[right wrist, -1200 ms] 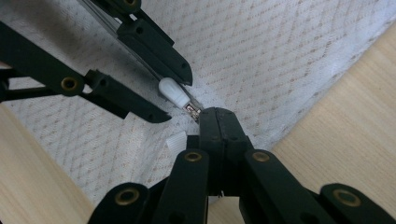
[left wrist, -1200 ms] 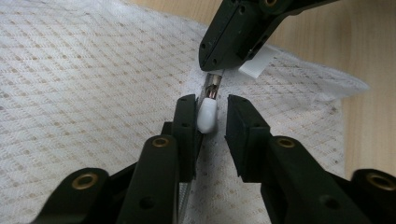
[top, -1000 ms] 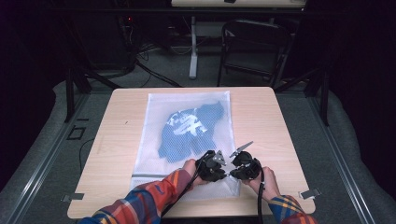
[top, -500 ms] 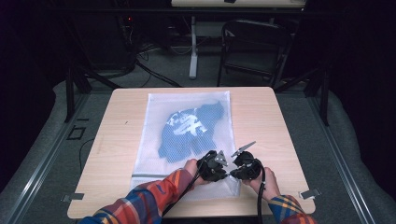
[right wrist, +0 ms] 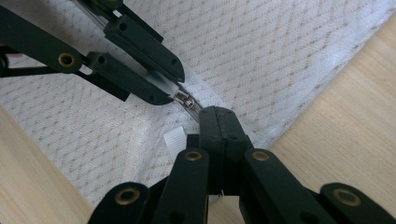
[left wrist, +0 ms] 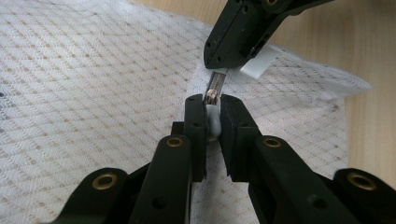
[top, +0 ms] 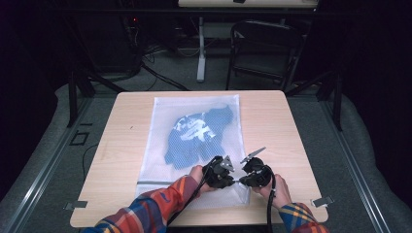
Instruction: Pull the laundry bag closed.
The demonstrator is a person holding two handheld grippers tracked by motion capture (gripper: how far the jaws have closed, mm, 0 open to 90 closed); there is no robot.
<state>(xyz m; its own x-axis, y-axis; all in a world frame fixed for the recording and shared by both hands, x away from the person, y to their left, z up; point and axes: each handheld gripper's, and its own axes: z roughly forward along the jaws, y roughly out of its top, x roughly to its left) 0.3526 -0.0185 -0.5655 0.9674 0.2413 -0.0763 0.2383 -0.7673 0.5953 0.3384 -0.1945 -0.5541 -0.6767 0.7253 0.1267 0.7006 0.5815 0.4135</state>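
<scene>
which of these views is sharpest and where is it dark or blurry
High view: the pale wooden table is lit, its surroundings nearly black and soft. Left gripper view: the white mesh laundry bag is crisp, near black jaws blurred. Right gripper view: likewise, evenly lit.

Tabletop (top: 126, 145): pale wood-grain surface, smooth, matt. Mesh bag (left wrist: 93, 70): white woven net cloth with a fine diamond pattern, rough and semi-sheer; a dark blue cloth garment (top: 194, 138) shows through it. Zipper pull (right wrist: 186, 100): bright, glossy metal. Label (right wrist: 173, 139): white ribbed woven tape. Left hand-held gripper (left wrist: 214, 116) and right hand-held gripper (right wrist: 217, 122): matt black plastic jaws with brass-coloured rivets. Sleeves (top: 155, 208): plaid cloth.
</scene>
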